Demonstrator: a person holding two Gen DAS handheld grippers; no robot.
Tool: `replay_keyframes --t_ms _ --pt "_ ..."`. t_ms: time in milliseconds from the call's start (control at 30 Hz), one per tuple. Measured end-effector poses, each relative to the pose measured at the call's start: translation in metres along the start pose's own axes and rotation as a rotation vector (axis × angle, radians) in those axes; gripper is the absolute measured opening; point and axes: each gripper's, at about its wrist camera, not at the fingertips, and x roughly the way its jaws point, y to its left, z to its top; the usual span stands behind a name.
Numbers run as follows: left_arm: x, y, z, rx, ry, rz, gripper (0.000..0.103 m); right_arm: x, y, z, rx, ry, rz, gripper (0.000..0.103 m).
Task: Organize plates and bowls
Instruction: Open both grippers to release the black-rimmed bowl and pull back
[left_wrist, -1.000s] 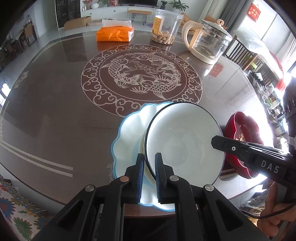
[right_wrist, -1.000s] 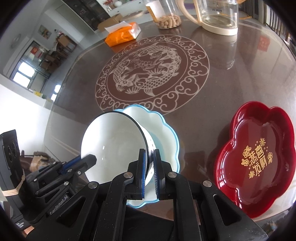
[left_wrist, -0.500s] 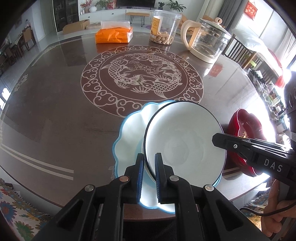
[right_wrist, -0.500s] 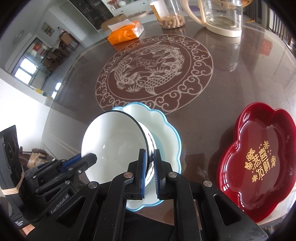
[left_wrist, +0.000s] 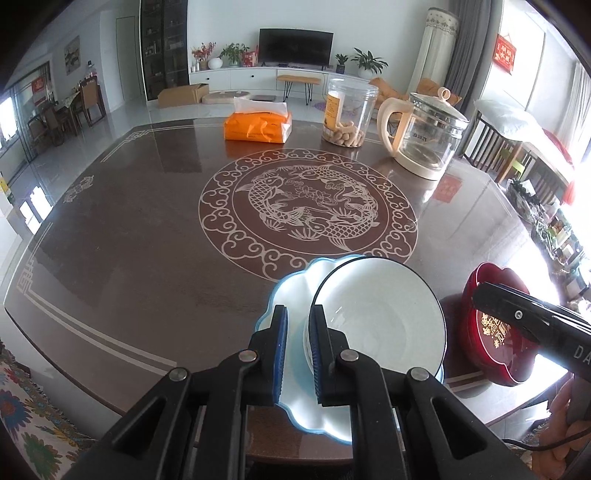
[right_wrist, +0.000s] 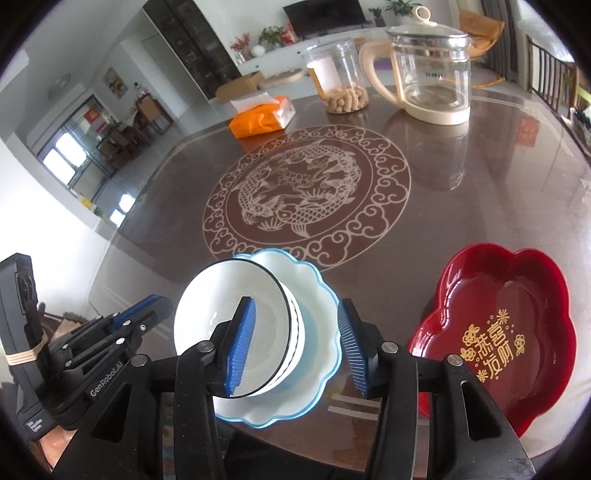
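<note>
A white bowl with a dark rim (left_wrist: 380, 317) (right_wrist: 236, 314) rests in a white scalloped plate with a blue edge (left_wrist: 291, 295) (right_wrist: 317, 291) near the table's front edge. My left gripper (left_wrist: 298, 332) stands slightly open at the bowl's left rim, the rim between its blue pads. My right gripper (right_wrist: 295, 336) is open wide, its jaws on either side of the bowl's right rim without touching it. A red flower-shaped tray (right_wrist: 506, 332) (left_wrist: 495, 332) lies to the right of the plate.
At the far side of the dark patterned table (left_wrist: 147, 240) stand an orange tissue pack (left_wrist: 257, 126), a clear jar of snacks (left_wrist: 349, 112) and a glass kettle (left_wrist: 424, 136). A patterned rug (left_wrist: 26, 417) shows below the table's left edge.
Both grippers have let go of the bowl's rim: the right jaws opened wide, the left a little. The bowl now sits lower in the plate. Both cameras tilted up.
</note>
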Motion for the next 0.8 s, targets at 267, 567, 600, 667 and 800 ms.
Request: replay_keyframes --t_ms 267,567,600,667,800 --pt "-0.014 -0.02 -0.021 0.015 -0.04 0.012 0.029 -0.039 -0.005 -0.048 -0.009 -0.125 -0.081 0.058" --pt "-0.039 -0.039 -0.034 0.031 -0.156 0.084 0.079 -0.06 -0.013 -0.078 -0.029 -0.211 -0.166 0.059" --pt "-0.041 -0.039 -0.035 0.03 -0.162 0.086 0.079 -0.062 -0.014 -0.079 -0.024 -0.221 -0.176 0.063" --pt "-0.046 -0.041 -0.036 0.026 -0.175 0.092 0.081 -0.065 -0.017 -0.081 -0.02 -0.236 -0.194 0.063" --pt "-0.053 -0.046 -0.037 0.036 -0.193 0.106 0.081 -0.068 -0.021 -0.084 -0.013 -0.242 -0.211 0.064"
